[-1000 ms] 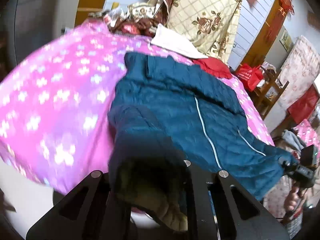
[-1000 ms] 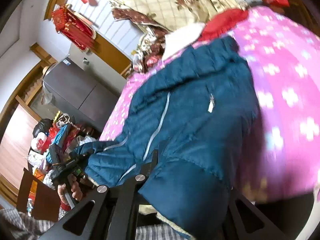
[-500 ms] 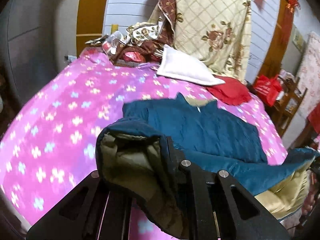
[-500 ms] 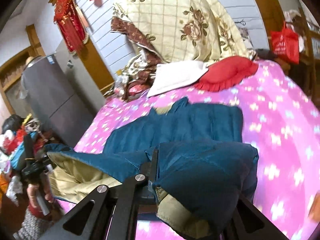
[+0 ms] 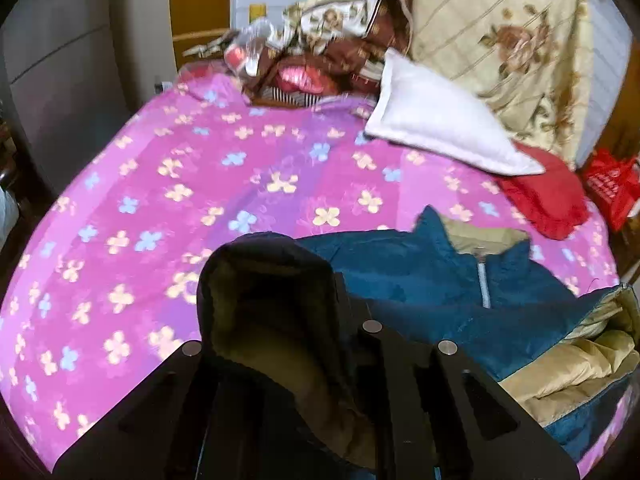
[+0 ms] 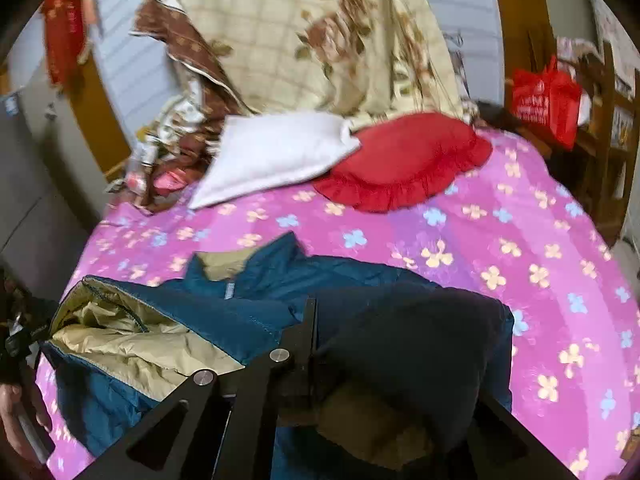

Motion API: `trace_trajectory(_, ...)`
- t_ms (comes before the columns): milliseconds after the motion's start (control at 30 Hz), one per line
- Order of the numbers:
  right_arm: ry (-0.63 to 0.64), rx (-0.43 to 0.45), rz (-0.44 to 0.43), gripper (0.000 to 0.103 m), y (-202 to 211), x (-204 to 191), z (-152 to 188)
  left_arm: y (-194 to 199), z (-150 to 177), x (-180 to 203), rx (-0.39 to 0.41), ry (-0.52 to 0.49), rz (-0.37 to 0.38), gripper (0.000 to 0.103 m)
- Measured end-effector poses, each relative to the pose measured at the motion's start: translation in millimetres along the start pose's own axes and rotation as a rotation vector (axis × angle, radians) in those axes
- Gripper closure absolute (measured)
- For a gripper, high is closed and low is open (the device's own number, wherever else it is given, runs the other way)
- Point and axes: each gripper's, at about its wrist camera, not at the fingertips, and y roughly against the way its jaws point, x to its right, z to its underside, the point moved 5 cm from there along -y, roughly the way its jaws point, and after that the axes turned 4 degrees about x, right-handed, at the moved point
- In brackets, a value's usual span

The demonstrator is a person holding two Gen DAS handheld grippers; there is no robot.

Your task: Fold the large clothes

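Jacket (image 5: 432,280) hem now folded toward collar, lining up | both tongs (image 5: 280,320) (image 6: 400,344) still grasping jacket fabric

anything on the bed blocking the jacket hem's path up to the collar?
Nothing visible. Both grippers grip the blue jacket; only its own flat body lies ahead. The white pillow and red cushion sit beyond the collar, apart from it.

Jacket on the bed, pillows behind it

We see the jacket (image 5: 420,284) lying on the bedspread (image 5: 160,200) at the near edge — its collar toward the far end, its hem lifted off the bed in both grippers, left gripper (image 5: 280,344) and right gripper (image 6: 396,364). Behind it a pillow (image 6: 276,152) overlaps a cushion (image 6: 404,160) — the hanging quilt (image 6: 320,32) behind both, a bag (image 6: 544,100) off the bed's right side.
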Motion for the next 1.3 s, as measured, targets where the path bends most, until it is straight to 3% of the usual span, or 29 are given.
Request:
trace_trajectory(200, -0.086, -0.068, 0.015, 0.094, -53, 19, 15, -59, 5, 10, -0.051, -0.026, -0.035, 0.089)
trace_trajectory(300, -0.145, -0.068, -0.002, 0.090, -56, 28, 20, -57, 1, 6, -0.058, 0.012, 0.037, 0.087)
trace_trajectory(367, -0.152, -0.051, -0.006, 0.087, -47, 29, 21, -45, -2, 1, -0.059, 0.073, 0.123, 0.077)
trace_trajectory(433, -0.143, -0.028, -0.015, 0.070, -34, 27, 17, -32, -5, -9, -0.058, 0.151, 0.220, 0.065)
trace_trajectory(467, -0.141, -0.014, -0.022, 0.067, -28, 25, 14, -26, -8, -12, -0.058, 0.186, 0.259, 0.058)
trace_trajectory(567, -0.146, 0.031, -0.040, 0.047, -7, 20, 2, -6, -17, -23, -0.047, 0.271, 0.350, 0.040)
trace_trajectory(600, -0.150, 0.052, -0.041, 0.032, 0, 19, -1, 2, -21, -26, -0.037, 0.301, 0.378, 0.036)
trace_trajectory(633, -0.153, 0.085, -0.041, 0.026, 10, 17, -5, 7, -23, -29, -0.031, 0.317, 0.394, 0.028)
trace_trajectory(733, -0.132, 0.126, -0.064, 0.025, 30, 8, -10, 26, -29, -31, -0.011, 0.329, 0.435, 0.023)
trace_trajectory(867, 0.004, 0.062, -0.045, 0.025, 19, -15, 15, 32, -15, -11, -0.014, 0.191, 0.334, 0.023)
trace_trajectory(1033, 0.112, -0.051, 0.001, 0.025, -29, -26, 52, 4, 18, 23, -0.049, 0.041, 0.245, 0.023)
trace_trajectory(1133, 0.155, -0.049, 0.034, 0.025, -50, -25, 51, -31, 33, 38, -0.097, -0.006, 0.171, 0.023)
trace_trajectory(1300, 0.168, -0.061, 0.073, 0.023, -90, -15, 36, -72, 24, 47, -0.075, -0.063, 0.049, 0.023)
